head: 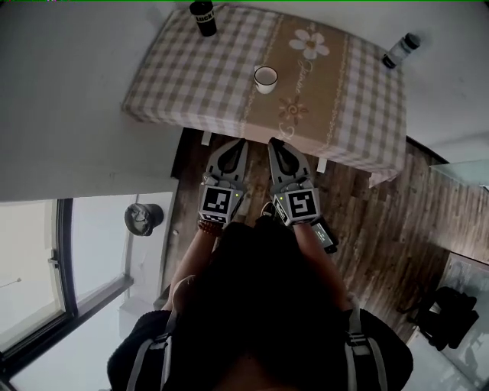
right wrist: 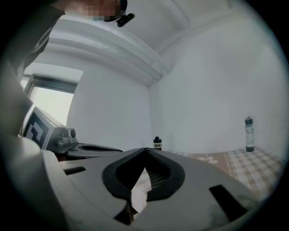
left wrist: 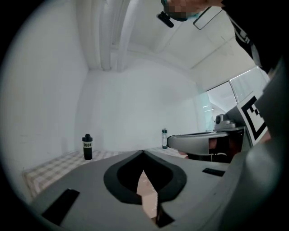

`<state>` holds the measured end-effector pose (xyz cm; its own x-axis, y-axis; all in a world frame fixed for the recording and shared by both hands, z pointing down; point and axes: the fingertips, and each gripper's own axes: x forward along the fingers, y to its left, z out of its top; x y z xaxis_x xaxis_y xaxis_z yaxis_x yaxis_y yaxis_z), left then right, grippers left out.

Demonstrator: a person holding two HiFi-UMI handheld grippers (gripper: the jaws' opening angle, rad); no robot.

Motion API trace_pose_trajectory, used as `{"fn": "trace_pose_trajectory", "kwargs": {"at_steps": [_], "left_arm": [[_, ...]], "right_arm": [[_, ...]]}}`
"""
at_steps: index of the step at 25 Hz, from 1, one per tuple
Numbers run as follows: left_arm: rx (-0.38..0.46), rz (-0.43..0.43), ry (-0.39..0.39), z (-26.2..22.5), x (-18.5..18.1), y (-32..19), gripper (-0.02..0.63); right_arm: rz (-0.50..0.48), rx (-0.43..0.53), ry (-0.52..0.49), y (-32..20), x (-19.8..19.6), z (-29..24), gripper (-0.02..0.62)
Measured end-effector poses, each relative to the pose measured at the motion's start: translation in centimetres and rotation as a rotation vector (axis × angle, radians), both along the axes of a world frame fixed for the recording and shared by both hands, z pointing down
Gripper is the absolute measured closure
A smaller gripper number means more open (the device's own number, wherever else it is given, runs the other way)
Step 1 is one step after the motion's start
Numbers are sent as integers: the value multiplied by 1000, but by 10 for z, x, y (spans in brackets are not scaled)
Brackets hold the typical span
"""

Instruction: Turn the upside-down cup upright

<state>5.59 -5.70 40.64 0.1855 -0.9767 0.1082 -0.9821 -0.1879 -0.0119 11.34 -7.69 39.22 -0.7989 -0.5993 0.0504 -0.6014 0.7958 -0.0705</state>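
Note:
A small white cup (head: pixel 265 79) stands near the middle of the checked tablecloth (head: pixel 191 76). From above its top shows as a white ring round a darker middle, and I cannot tell which end is up. Both grippers hang side by side short of the table's near edge, pointing at it. My left gripper (head: pixel 241 142) is shut with nothing in it, and so is my right gripper (head: pixel 273 141). In the left gripper view the left gripper's (left wrist: pixel 143 151) own jaws hide the cup, and the right gripper's (right wrist: pixel 145 149) do in its view.
A black bottle (head: pixel 203 17) stands at the table's far left, also seen as the black bottle (left wrist: pixel 87 147) (right wrist: pixel 157 143). A pale bottle (head: pixel 400 50) (left wrist: pixel 164 138) (right wrist: pixel 249 134) stands far right. Wooden floor (head: pixel 367 221) lies below; a window (head: pixel 46 260) is at left.

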Motion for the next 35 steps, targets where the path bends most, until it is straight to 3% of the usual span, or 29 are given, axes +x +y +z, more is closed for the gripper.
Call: {"fn": "trace_pose_trajectory", "kwargs": {"at_steps": [7,15,16,19,25,30,35], "left_arm": [[-15,33,-6,17,-7,-55,604],[-54,127,24,56,-54,-125,603],[-56,143,26,60,-61,-129,574],[-38,193,43,58,-74,-112,558],[-76,306,65,82,-64,8,456],[-154,399,32,124,-55,-8,371],[-218,460,-1,144,-42,-21,268]], "right_arm": [[25,-56,-5,-64,1,24,595],[86,-66,45,-134,-34,42,595],[90,-65,52,-136,-40,43,595],[124,-62,83,-116,-45,37,595],[200,-59,127,9,-32,35,595],[278,-64,122,1,-33,45,595],[286,-82,113,-8,-41,58,595]]}}
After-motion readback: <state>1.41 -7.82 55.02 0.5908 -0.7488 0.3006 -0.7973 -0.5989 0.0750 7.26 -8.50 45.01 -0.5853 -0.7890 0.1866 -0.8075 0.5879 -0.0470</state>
